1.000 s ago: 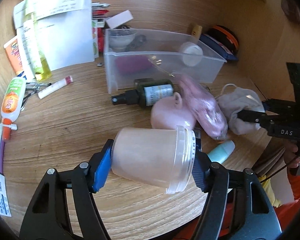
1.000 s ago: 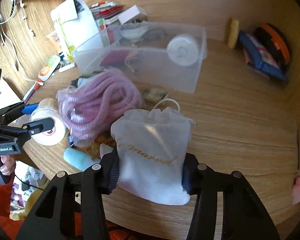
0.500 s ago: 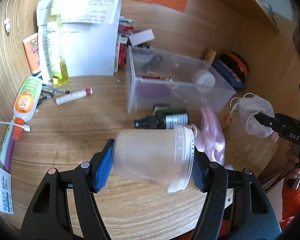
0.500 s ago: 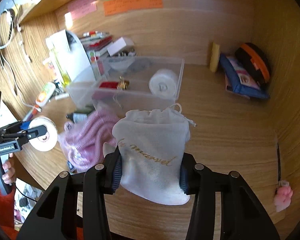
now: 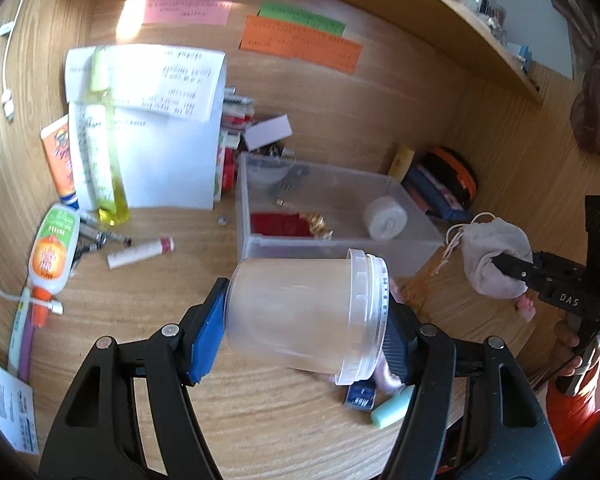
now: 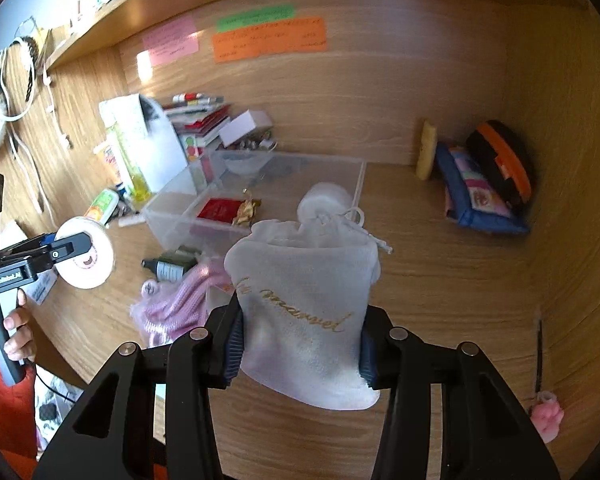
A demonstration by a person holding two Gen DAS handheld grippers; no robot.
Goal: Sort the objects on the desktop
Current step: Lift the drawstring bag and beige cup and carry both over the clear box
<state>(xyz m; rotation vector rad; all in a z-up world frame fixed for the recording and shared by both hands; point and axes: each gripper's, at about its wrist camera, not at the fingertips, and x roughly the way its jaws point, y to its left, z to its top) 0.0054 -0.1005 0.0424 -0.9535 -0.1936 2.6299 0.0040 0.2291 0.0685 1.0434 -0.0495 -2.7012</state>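
My left gripper [image 5: 304, 316] is shut on a frosted plastic jar [image 5: 300, 314] with a white lid, held on its side above the wooden desk. In the right wrist view the same jar [image 6: 86, 258] shows at the left, lid end toward the camera. My right gripper [image 6: 302, 344] is shut on a white drawstring pouch [image 6: 306, 308] with gold lettering, lifted off the desk; this pouch [image 5: 494, 258] also shows at the right of the left wrist view. A clear plastic bin [image 5: 418, 236] stands behind both, holding a red packet [image 5: 278, 224], a gold trinket and a white roll [image 5: 384, 218].
On the desk lie a pink knitted bundle [image 6: 184, 304], a dark spray bottle [image 6: 172, 266], a mint tube [image 5: 390, 410], a lip balm [image 5: 140, 252] and an orange-white tube [image 5: 52, 252]. White papers [image 5: 168, 132] lean at the back left. Pouches and an orange-black case [image 6: 504, 164] stand at the back right.
Both grippers have risen with their loads, the jar and the pouch. The views now take in the back wall with its coloured notes, and the desk things look smaller.
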